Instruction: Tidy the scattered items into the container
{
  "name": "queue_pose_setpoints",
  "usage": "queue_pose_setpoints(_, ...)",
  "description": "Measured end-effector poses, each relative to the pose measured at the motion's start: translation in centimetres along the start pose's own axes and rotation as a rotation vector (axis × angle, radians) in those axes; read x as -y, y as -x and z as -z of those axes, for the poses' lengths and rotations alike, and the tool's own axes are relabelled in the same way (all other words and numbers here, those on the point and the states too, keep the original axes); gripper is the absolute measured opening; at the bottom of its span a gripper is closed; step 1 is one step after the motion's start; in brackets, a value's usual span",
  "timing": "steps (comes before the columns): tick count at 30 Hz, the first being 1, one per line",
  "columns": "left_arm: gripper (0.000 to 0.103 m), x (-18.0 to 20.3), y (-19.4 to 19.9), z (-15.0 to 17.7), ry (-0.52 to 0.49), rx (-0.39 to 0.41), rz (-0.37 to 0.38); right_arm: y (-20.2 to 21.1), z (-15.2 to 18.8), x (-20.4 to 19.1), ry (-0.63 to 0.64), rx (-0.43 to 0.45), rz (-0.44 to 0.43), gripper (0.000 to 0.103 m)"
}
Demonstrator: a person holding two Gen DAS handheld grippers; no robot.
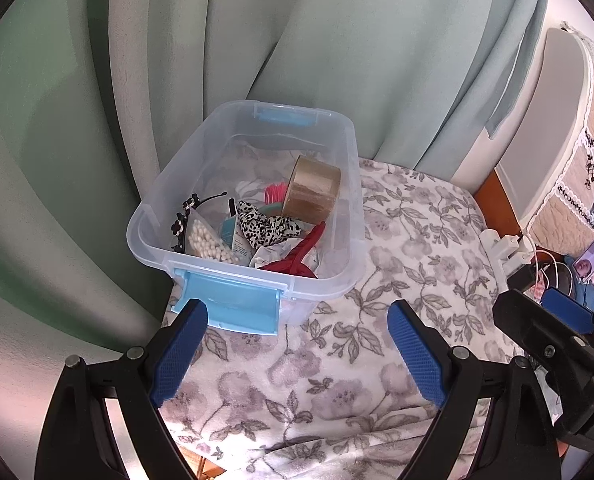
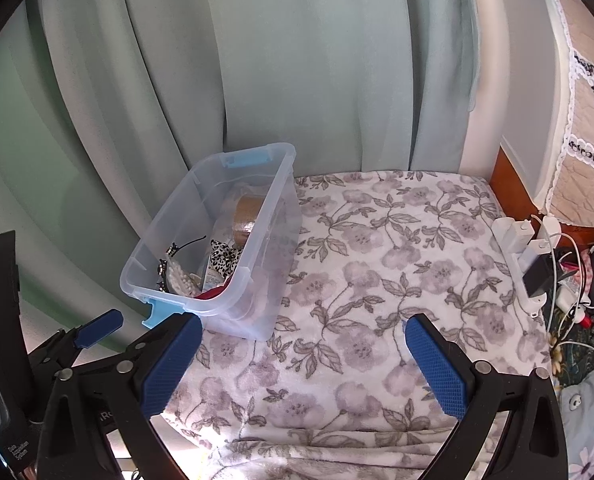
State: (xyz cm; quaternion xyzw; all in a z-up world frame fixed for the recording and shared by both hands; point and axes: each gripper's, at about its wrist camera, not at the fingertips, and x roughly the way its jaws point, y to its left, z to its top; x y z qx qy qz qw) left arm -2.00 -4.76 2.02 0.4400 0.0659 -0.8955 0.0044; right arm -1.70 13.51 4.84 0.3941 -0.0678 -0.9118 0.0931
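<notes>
A clear plastic box [image 1: 349, 184] with blue latches [image 1: 229, 306] stands on the floral blanket [image 1: 417, 248] by the green curtain. In it lie a brown tape roll [image 1: 313, 192], a spotted scrunchie [image 1: 265, 226], a red clip [image 1: 297, 258], a pink item [image 1: 275, 192], a pack of cotton swabs [image 1: 209, 240] and a black headband [image 1: 187, 210]. My left gripper [image 1: 297, 316] is open and empty, just in front of the box. My right gripper [image 2: 303, 332] is open and empty over the bare blanket, right of the box [image 2: 257, 240].
The green curtain [image 1: 297, 40] hangs behind the box. At the right edge sit a white power strip [image 2: 525, 248] with chargers and cables, and a padded quilt-covered object [image 2: 585, 152]. The blanket [image 2: 377, 260] spreads right of the box.
</notes>
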Motion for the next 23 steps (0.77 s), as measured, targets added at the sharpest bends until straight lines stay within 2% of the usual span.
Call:
queue_pose_setpoints(12, 0.092, 0.4, -0.1, -0.5, 0.006, -0.005, -0.001, 0.0, 0.2, 0.9, -0.026, -0.047, 0.002, 0.103)
queue_pose_setpoints(23, 0.092, 1.7, 0.2, -0.5, -0.019, 0.006, -0.01, 0.2, 0.3, 1.6, -0.044, -0.051, 0.009, 0.103)
